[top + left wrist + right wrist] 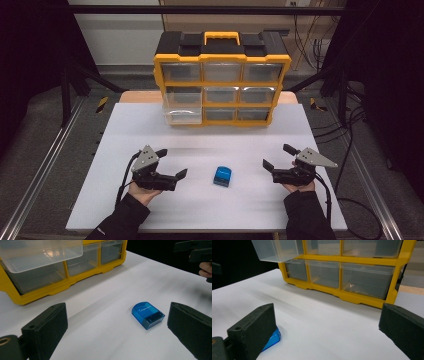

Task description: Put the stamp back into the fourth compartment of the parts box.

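Observation:
A small blue translucent plastic piece (222,176) lies flat on the white table top (210,205), between my two hands. My left gripper (171,162) is to its left, open and holding nothing; in the left gripper view the blue piece (148,315) lies ahead between the jaws, nearer the right one. My right gripper (278,156) is to its right, also open with nothing in it. In the right gripper view, a corner of the blue piece (272,339) shows behind the left jaw. A yellow and black drawer organiser (221,80) stands at the back with its middle-left clear drawer (183,105) pulled out.
The organiser (60,267) has a yellow carry handle (220,37) and several clear drawers (367,277). Dark frame rails run along both sides of the table. Cables hang at the back right (345,125).

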The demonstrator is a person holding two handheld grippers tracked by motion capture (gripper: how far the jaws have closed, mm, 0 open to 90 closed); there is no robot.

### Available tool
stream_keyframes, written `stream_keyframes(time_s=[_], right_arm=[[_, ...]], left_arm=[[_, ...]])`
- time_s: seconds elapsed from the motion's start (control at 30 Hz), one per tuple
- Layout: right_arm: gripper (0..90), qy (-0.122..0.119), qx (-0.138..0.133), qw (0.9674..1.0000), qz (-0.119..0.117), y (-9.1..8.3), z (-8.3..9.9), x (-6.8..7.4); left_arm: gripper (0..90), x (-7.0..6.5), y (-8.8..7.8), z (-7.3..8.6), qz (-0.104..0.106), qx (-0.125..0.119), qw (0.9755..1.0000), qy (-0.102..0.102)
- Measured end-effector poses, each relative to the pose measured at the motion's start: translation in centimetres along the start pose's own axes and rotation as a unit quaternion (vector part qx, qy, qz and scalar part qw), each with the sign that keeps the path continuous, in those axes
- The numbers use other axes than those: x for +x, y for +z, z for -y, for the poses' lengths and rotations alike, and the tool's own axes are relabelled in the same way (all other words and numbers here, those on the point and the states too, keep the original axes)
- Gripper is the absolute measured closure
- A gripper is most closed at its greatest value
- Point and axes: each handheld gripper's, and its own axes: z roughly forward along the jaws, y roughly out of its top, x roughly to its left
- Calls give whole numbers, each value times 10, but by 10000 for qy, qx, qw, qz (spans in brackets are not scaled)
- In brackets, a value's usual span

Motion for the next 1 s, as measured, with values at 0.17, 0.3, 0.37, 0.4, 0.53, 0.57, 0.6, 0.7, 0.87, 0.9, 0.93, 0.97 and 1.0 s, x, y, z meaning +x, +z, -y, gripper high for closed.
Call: stream_keyframes(time_s=[0.17, 0.3, 0.37, 0.4, 0.53, 0.57, 0.6, 0.7, 0.87, 0.9, 0.93, 0.97, 1.0], right_arm=[[13, -17, 8, 10000, 0, 0, 0, 0], [13, -13, 11, 10000, 2, 0, 0, 0], [13, -15, 14, 10000, 6, 0, 0, 0], [13, -15, 14, 10000, 6, 0, 0, 0], [13, -15, 23, 10000, 8, 0, 0, 0], [13, -15, 23, 10000, 8, 0, 0, 0], [13, -20, 36, 10000, 5, 0, 0, 0], [13, -21, 37, 10000, 6, 0, 0, 0], [13, -3, 44, 10000, 18, 0, 0, 0], [13, 0, 43, 10000, 17, 0, 0, 0], [13, -2, 44, 10000, 17, 0, 0, 0], [13, -2, 44, 10000, 17, 0, 0, 0], [13, 8, 49, 10000, 16, 0, 0, 0]], left_arm=[[24, -5, 9, -4, 46, 83, 10000, 18], [19, -13, 21, -7, 95, 186, 9998, 73], [18, -16, 27, -8, 128, 230, 9996, 96], [18, -18, 29, -9, 140, 252, 9995, 104], [17, -27, 44, -11, 210, 385, 9990, 131], [17, -27, 44, -11, 210, 385, 9990, 131], [17, -29, 47, -11, 239, 415, 9988, 117], [17, -32, 55, -12, 285, 527, 9981, 115], [17, -39, 69, -11, 307, 695, 9970, 117], [17, -40, 71, -11, 316, 729, 9968, 117], [17, -43, 77, -11, 316, 814, 9961, 134], [16, -43, 77, -11, 316, 814, 9961, 134], [16, -44, 80, -11, 331, 850, 9957, 138]])
